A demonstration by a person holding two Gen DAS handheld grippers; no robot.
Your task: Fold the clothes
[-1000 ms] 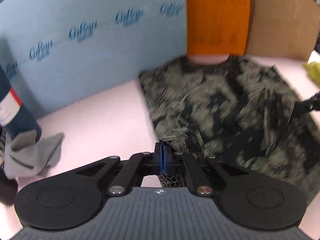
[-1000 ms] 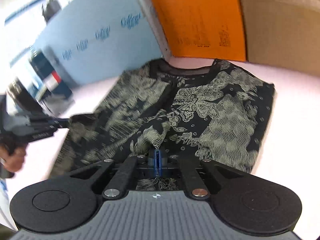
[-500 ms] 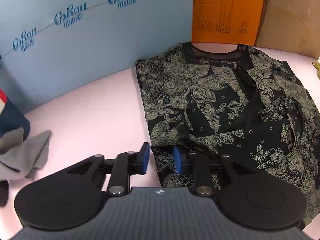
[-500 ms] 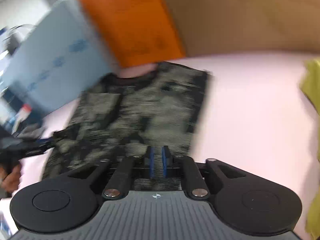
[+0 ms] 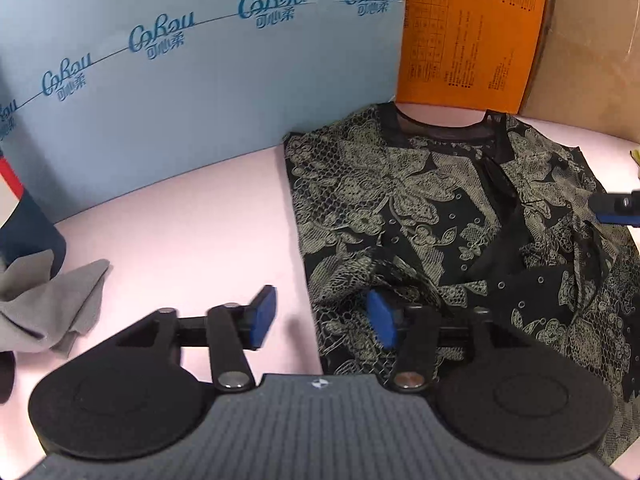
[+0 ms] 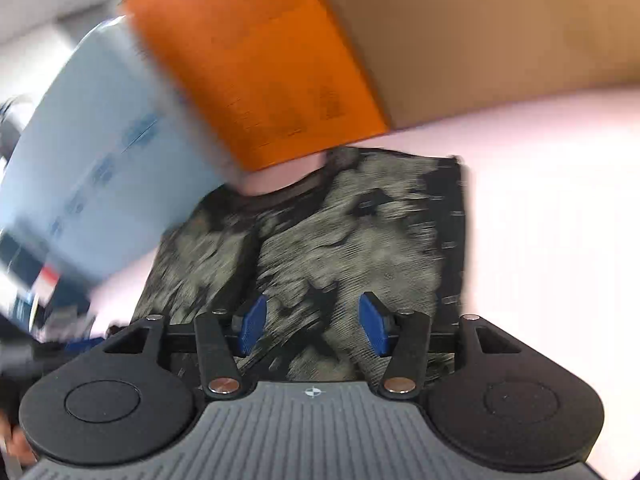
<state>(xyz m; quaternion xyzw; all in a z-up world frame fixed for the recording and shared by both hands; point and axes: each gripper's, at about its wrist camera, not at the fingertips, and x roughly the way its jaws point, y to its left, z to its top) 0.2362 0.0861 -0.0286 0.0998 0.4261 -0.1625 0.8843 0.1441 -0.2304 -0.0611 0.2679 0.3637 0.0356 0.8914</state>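
We are holding both jaws wide: our left hand-held gripper [image 5: 322, 320] is straddling the blouse's [image 5: 440, 216] left edge on the pink table [image 5: 180, 232]; our right hand-held gripper [image 6: 314, 326] is hovering over the blouse.

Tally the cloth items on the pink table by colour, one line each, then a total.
Black with beige floral print: 1, the blouse
Grey: 1, the crumpled cloth
Yellow-green: 1, a scrap at the right edge, mostly cut off
Total: 3
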